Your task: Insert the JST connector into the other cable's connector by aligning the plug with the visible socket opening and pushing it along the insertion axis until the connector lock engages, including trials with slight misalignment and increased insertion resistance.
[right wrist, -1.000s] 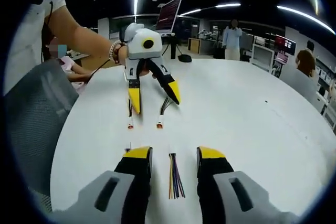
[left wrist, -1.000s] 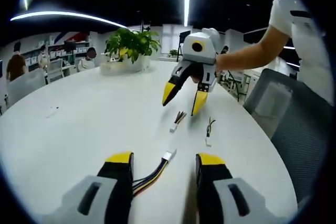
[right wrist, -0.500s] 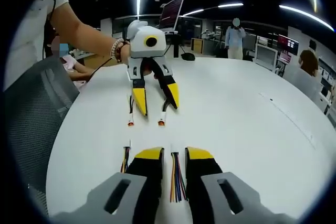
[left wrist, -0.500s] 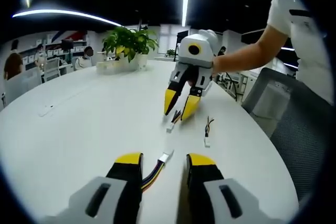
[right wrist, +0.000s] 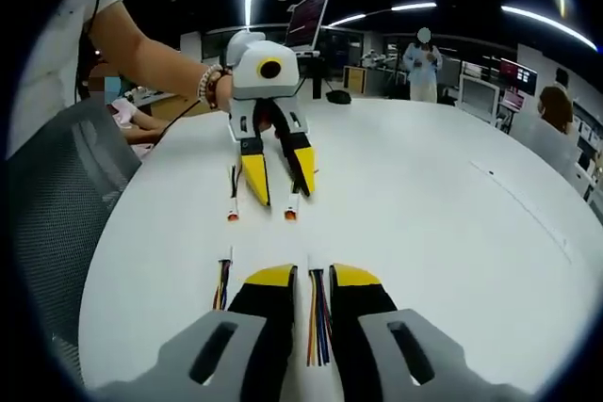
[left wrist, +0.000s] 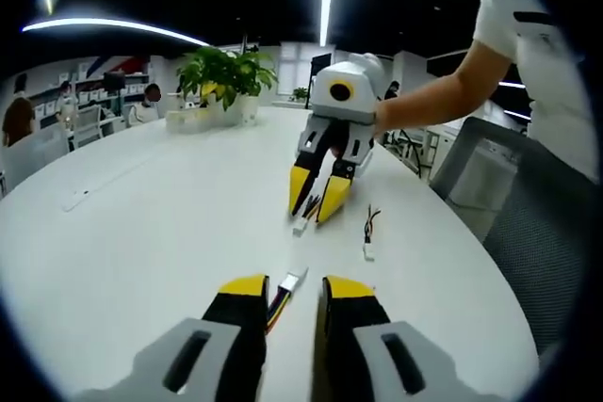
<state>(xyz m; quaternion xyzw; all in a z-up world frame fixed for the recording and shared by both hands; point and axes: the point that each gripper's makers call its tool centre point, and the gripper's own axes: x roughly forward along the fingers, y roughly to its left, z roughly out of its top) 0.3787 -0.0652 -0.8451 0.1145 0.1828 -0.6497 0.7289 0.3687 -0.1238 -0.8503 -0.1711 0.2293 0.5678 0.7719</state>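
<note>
Left gripper view: at the bottom of the frame the left hand-held gripper (left wrist: 290, 300), yellow-tipped and black, has its jaws drawn close around a multicoloured cable with a white JST plug (left wrist: 288, 286) lying on the white round counter (left wrist: 141, 233). Mid-frame, the right hand-held gripper (left wrist: 316, 202) pinches a second cable with a white connector (left wrist: 302, 222); a loose dark wire with a white connector (left wrist: 368, 233) lies just right of it. At upper left stands a white pot (left wrist: 240, 110) holding a green leafy plant (left wrist: 226, 72).

Right gripper view: the jaws nearly meet on a bundle of coloured wires (right wrist: 315, 322).
</note>
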